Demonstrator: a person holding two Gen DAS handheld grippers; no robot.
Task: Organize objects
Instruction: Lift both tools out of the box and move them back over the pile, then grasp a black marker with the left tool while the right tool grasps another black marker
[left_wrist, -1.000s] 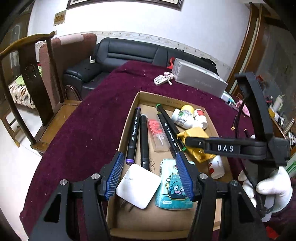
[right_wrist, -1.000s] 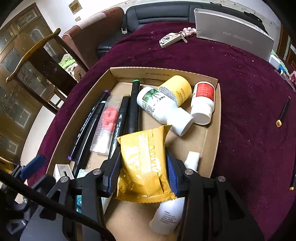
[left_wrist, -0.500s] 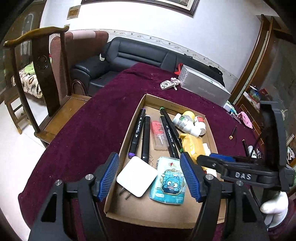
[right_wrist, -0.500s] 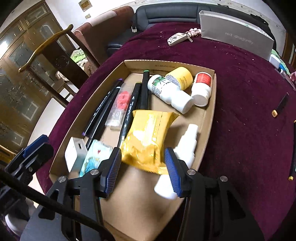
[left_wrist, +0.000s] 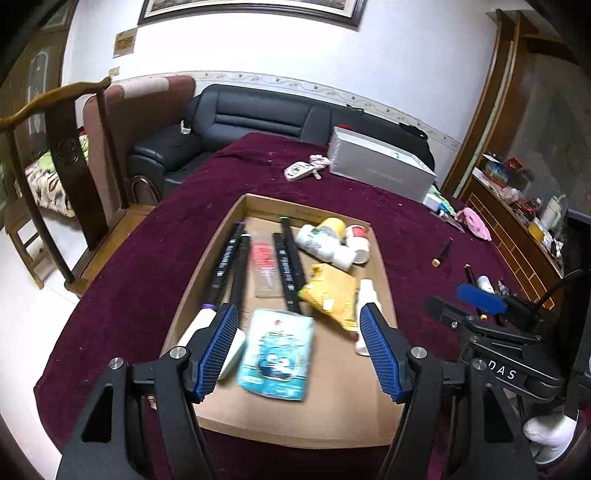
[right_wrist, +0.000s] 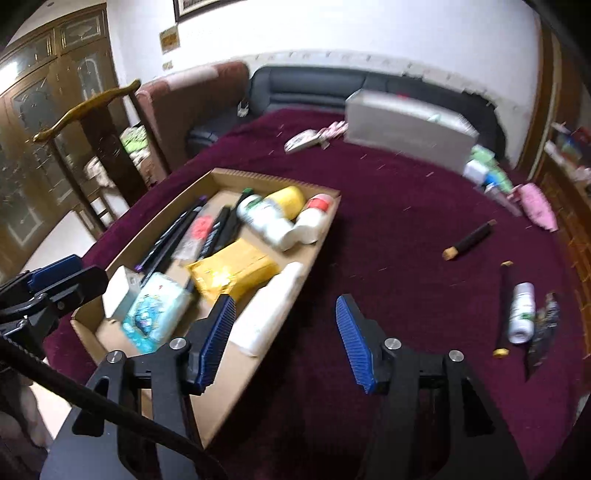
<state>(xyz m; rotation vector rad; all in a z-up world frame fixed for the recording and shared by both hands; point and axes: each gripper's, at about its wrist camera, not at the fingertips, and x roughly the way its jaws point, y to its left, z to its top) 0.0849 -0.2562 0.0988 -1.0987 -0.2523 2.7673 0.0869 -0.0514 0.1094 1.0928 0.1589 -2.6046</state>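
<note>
Above the box (left_wrist: 218, 254), left gripper (left_wrist: 299, 350) hangs wide and empty. Right gripper (right_wrist: 284, 339) is opening over the cloth, nothing between; pouch (right_wrist: 232, 269) lies boxed. Loose bottle (right_wrist: 521, 312) probably next

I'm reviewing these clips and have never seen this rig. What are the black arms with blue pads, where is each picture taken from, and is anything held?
They are hand-held grippers, not a robot: a person carries one in each hand, each with a camera looking along its fingers. One picture looks past the left gripper, the other past the right gripper. Below is a cardboard tray on a maroon cloth, holding markers, bottles, a yellow packet and a blue pack. Nothing is held; the right jaws are opening.
</note>
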